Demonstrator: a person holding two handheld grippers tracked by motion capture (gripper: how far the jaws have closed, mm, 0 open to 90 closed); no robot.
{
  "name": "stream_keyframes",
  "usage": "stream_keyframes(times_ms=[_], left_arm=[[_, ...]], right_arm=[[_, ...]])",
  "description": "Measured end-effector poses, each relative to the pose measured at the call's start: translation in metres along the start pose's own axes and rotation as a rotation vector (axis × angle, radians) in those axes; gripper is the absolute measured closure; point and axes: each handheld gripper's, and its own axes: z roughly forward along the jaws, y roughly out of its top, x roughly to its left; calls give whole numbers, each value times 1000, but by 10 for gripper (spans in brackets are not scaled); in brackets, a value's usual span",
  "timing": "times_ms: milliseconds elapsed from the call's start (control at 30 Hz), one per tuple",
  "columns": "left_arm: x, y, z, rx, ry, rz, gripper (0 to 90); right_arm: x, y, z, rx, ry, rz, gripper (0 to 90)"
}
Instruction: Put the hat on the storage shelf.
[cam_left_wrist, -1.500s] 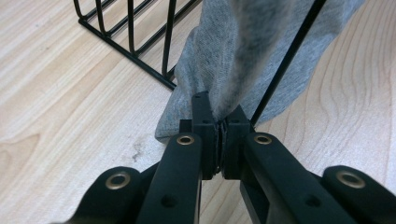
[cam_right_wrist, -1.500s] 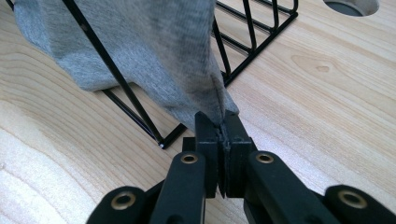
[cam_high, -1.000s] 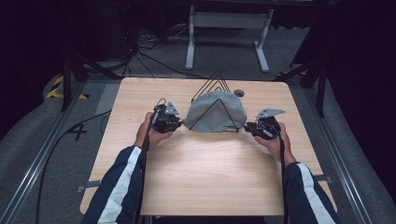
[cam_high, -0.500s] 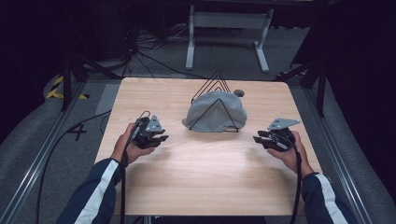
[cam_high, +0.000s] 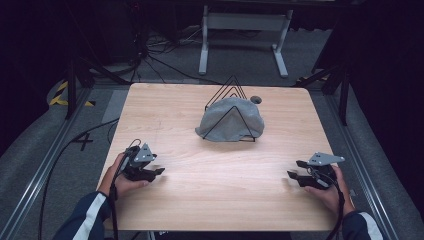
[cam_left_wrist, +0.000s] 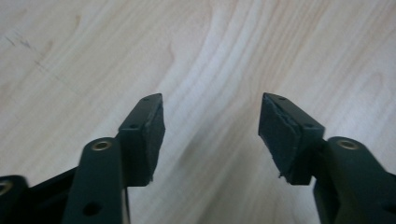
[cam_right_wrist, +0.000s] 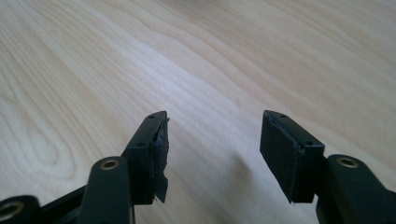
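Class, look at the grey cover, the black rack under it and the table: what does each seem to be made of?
Grey cover: soft matte cloth, it seems; it drapes and sags. Black rack: thin wire, probably coated metal. Table: pale wood or wood-look laminate, smooth, with visible grain.

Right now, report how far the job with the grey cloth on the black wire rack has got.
Done, by the look of it: the grey cloth lies draped over the black wire rack. In hand: nothing; the left gripper and right gripper, jaws just opened, sit empty near the wooden table's front corners. Left: seemingly nothing.
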Motion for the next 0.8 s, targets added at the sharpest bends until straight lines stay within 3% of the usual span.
stream_keyframes(times_ms=[300,400,800], left_arm=[[-14,-33,-8,-40,-43,-43,286],[-14,-43,-8,-83,-84,-109,261],[-14,-43,-9,-64,-64,-116,201]], right_arm=[[1,-29,-8,-29,14,83,365],[1,-33,-11,-34,-8,94,322],[2,-33,-10,-25,-28,107,265]])
